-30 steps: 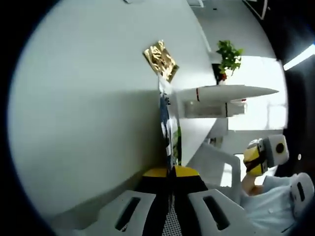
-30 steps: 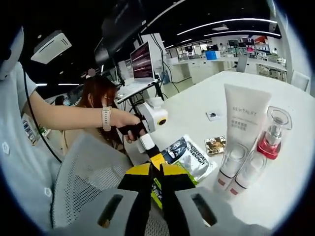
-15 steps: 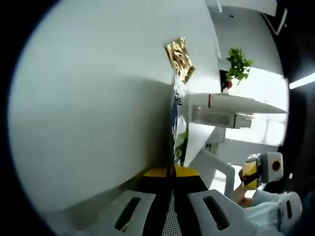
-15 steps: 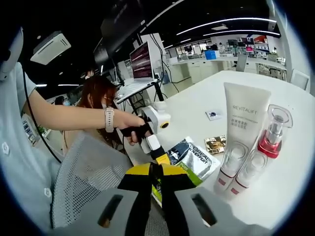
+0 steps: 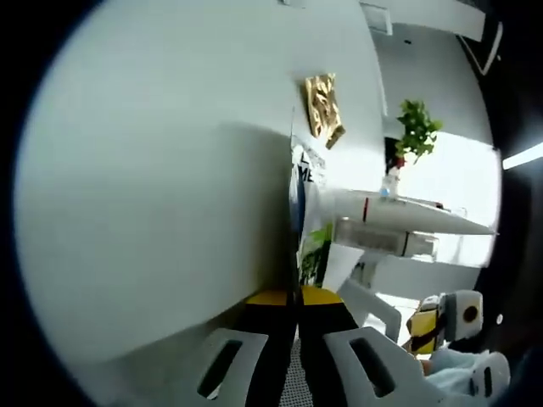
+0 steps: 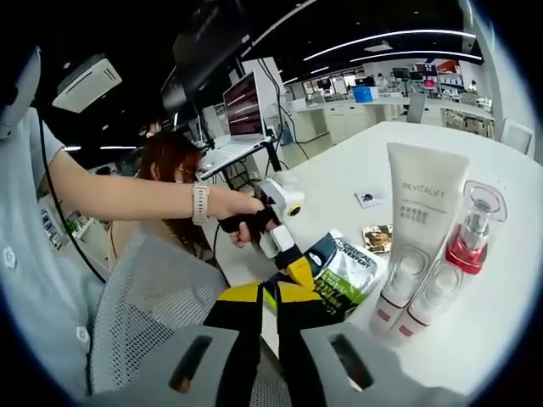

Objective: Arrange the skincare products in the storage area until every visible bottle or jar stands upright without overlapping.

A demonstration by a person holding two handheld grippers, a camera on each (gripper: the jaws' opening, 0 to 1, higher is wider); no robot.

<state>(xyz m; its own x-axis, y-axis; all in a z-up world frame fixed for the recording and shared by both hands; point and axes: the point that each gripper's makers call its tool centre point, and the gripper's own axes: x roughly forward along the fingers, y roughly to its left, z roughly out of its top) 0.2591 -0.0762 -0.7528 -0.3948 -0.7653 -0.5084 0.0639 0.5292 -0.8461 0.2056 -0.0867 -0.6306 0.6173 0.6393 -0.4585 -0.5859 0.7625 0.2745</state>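
Note:
In the right gripper view my left gripper [image 6: 299, 270] comes in from the left, shut on the edge of a dark and green sachet packet [image 6: 346, 267], holding it tilted above the white table [image 6: 509, 288]. In the left gripper view that packet [image 5: 299, 212] runs edge-on up from my shut jaws. A white Revitalift tube [image 6: 422, 199] stands on its cap. Two small clear-capped bottles [image 6: 399, 284] and a red-collared glass bottle [image 6: 469, 233] stand upright beside it. My right gripper [image 6: 270, 292] is shut with nothing in it, just short of the table's near edge.
A gold sachet [image 6: 376, 237] and a small dark sachet [image 6: 367, 199] lie flat on the table behind the packet. A grey mesh chair [image 6: 144, 305] stands at the table's near edge. A laptop [image 6: 244, 106] and a seated person are further back.
My left gripper has carried the packet to the right, toward the small bottles, and tilted it more on edge. The right gripper has stayed put.

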